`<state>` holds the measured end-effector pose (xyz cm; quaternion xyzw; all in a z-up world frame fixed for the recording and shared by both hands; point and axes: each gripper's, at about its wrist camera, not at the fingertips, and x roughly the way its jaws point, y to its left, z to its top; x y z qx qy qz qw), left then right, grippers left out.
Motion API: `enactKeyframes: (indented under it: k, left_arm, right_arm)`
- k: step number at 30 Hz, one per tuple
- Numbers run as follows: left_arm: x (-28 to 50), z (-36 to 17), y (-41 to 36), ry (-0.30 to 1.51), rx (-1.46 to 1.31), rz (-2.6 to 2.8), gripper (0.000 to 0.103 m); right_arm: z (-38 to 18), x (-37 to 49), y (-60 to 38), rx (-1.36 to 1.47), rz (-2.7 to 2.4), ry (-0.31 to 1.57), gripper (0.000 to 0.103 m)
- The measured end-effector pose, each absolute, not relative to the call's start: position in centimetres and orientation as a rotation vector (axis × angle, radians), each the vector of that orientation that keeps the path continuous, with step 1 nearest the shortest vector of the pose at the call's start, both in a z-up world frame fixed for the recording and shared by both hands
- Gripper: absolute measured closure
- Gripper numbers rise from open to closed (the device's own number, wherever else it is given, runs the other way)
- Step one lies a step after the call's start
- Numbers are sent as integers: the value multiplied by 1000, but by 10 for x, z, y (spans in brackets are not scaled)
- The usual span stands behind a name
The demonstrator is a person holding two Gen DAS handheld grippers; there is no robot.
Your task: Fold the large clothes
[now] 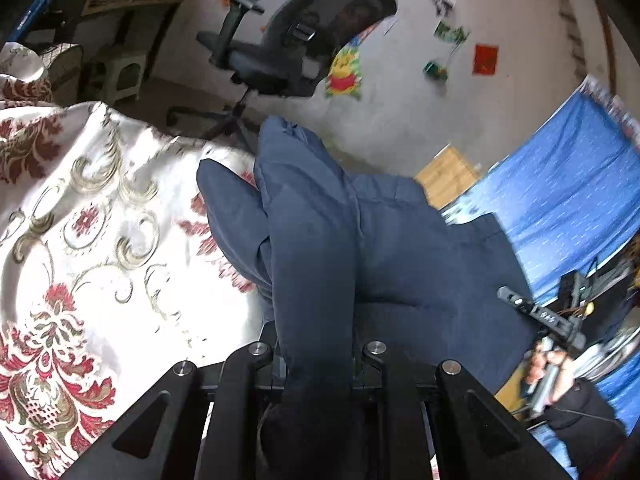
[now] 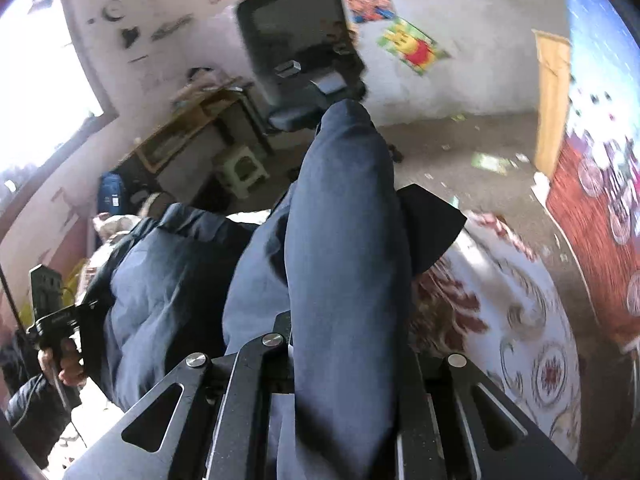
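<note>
Navy garment (image 1: 320, 240), bunched over the floral cloth (image 1: 80, 220), with a fold of it clenched in my left gripper (image 1: 318, 354) and another in my right gripper (image 2: 344, 352). I judge the lift best kept level, both edges taut, carried toward 12 o'clock, clear of the chair (image 1: 288, 40).

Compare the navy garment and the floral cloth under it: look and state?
The navy garment is plain dark blue; the floral cloth is white with red and gold scrollwork. The garment is bunched and pinched in both the left tool and the right tool; the cloth lies spread, ungripped. Both are fabric.
</note>
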<state>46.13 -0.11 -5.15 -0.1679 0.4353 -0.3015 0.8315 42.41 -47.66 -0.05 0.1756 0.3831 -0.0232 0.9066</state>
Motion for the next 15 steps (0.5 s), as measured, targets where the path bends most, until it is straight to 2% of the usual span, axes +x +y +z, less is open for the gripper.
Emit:
enactKeyframes:
  k: [2,5,8,10,11,12,13,15]
  left_arm:
    - [461,-63,-6,945,-322,-605,88]
    - [458,-68,-4,953,-295,-548,82]
    - [452,-66,-5,965,-242,-489,71]
    - [450,-64,-12,964,-186,-429,62]
    - [448,-64,-13,961,-170,-408,58]
    - [445,-63,-16,954,-148,-376,46]
    - [442,-61,-18,941,-120,-341,26]
    - [434,-54,-20,895,-103,-307,11]
  right_arm:
    - [-25,423,-480,373,-83,812,89]
    - [-47,418,-492,411,-143,817,81]
    - [-58,419,-499,427,-183,832,72]
    - [-60,418,-498,418,-198,831,45]
    - [-60,418,-496,410,-207,826,39]
    - [-59,417,-494,398,-215,819,33]
    - [-57,416,-492,382,-221,812,32]
    - [-56,411,-489,353,-236,809,27]
